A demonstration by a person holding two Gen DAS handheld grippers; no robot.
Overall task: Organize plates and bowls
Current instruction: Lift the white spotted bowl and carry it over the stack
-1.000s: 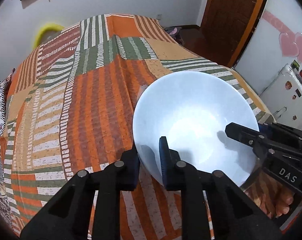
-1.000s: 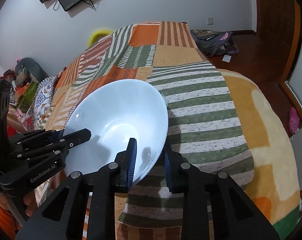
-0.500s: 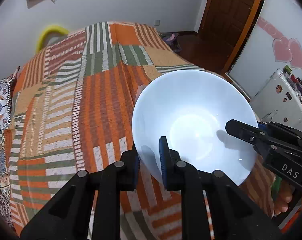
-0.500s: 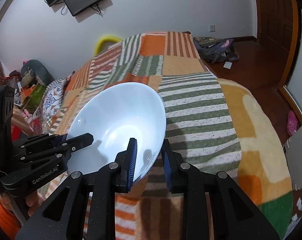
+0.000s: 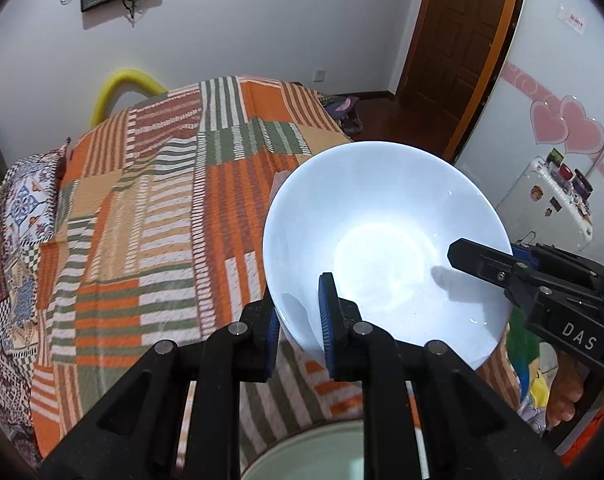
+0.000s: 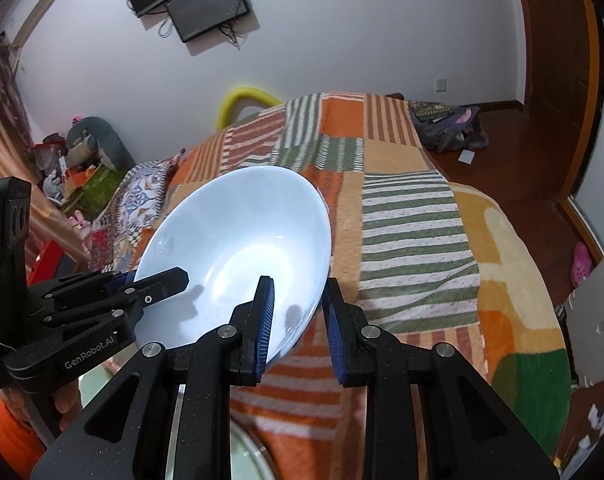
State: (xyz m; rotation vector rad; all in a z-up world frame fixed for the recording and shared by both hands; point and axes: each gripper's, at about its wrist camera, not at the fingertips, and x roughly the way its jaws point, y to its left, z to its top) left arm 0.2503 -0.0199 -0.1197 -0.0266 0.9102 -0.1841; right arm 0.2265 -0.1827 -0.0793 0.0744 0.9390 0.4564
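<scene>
Both grippers point steeply downward over a bed covered by a striped patchwork blanket (image 5: 149, 216). The left gripper (image 5: 299, 320) is clamped on the near rim of one white bowl (image 5: 382, 240); the right gripper (image 6: 297, 316) is clamped on the opposite rim. The bowl hangs clear of the blanket, carried between them. One pale green dish (image 5: 318, 460) shows partly at the bottom edge. Count: two grippers, one bowl, one dish.

You've got a striped orange-green blanket (image 5: 149, 216) over the bed, yellow tube (image 5: 117, 88) behind it, TV (image 6: 205, 4) on the wall, backpack (image 6: 450, 128) on the floor by the door (image 5: 458, 40).
</scene>
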